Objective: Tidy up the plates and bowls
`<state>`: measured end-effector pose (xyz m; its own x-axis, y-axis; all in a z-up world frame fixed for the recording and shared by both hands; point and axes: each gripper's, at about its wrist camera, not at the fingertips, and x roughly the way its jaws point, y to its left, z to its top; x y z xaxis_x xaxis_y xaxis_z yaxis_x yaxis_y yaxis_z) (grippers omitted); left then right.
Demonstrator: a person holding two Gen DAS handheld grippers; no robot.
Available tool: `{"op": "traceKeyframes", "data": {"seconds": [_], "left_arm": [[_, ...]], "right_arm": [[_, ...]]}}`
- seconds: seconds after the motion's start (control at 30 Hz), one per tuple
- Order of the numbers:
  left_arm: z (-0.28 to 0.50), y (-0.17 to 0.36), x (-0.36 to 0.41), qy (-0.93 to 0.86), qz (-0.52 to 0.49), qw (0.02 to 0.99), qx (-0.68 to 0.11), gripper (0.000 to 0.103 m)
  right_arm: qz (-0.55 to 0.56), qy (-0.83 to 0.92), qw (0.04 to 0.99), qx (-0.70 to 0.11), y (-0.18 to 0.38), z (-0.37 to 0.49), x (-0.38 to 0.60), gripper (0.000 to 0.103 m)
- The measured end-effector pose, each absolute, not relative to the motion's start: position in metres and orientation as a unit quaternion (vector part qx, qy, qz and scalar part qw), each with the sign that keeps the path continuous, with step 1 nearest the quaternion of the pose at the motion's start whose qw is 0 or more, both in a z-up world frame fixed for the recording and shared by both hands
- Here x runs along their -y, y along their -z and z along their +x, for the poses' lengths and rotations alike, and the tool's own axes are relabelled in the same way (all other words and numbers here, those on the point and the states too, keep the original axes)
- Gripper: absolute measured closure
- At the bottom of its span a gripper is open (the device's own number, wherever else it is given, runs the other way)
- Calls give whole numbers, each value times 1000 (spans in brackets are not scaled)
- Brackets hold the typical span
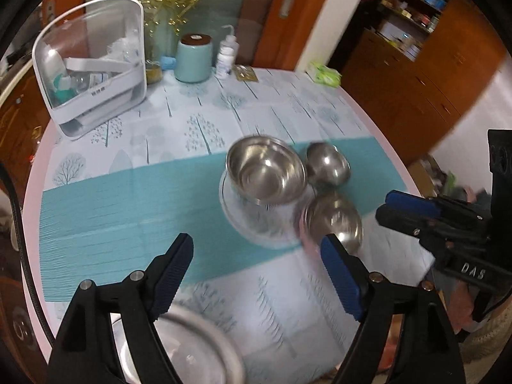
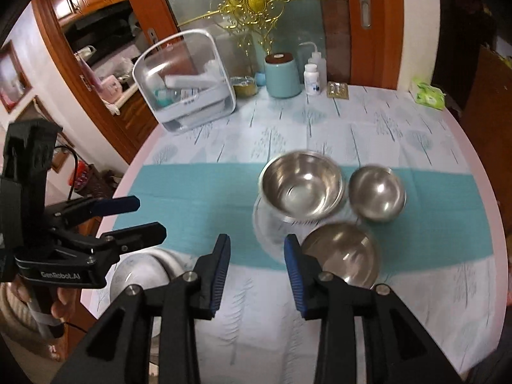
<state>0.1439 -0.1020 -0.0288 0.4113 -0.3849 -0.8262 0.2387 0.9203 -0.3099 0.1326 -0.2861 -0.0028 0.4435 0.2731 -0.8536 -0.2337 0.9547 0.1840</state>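
Observation:
A large steel bowl (image 1: 265, 172) (image 2: 300, 188) sits on a clear glass plate (image 1: 256, 228) (image 2: 267, 235) on the teal band of the tablecloth. To its right stands a small steel bowl (image 1: 328, 163) (image 2: 377, 193), and another steel bowl (image 1: 332, 220) (image 2: 342, 252) is nearer to me. By the table's near edge lies a pale plate (image 1: 195, 345) (image 2: 140, 272), partly hidden behind the fingers. My left gripper (image 1: 256, 240) (image 2: 150, 217) hangs open above the cloth, holding nothing. My right gripper (image 2: 257, 240) (image 1: 387, 204) is also open and empty, just short of the bowls.
At the back of the round table stand a white clear-walled storage box (image 1: 92, 67) (image 2: 188, 86), a teal canister (image 1: 193, 57) (image 2: 281, 75), white bottles (image 1: 225, 57) (image 2: 312, 78) and a green tissue pack (image 1: 323, 73) (image 2: 428, 94). A pink rim (image 2: 480, 166) edges the table.

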Motion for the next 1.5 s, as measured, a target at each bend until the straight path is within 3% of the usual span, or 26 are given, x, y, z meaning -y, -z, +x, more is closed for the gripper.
{"op": "traceKeyframes", "data": {"seconds": [0.37,0.83,1.27,1.43,1.5], "left_arm": [[217,34,145,114,-92,854,-499,22],[309,150,158,72,-86,788,-606,22],[333,202,160,68,-78,766,-635,22],[340,213,166,69,-78,763,-638,27],[342,217,167,70,-79,760,-641,40]], "right_arm": [[66,-158,843,-511,10,217,363,68],[191,-154,726,-643,134,273,376,68],[219,-138,691,-675,183,284,373,68],[214,-130,694,-675,189,286,372,68],[207,-125,697,-675,191,287,371,68]]}}
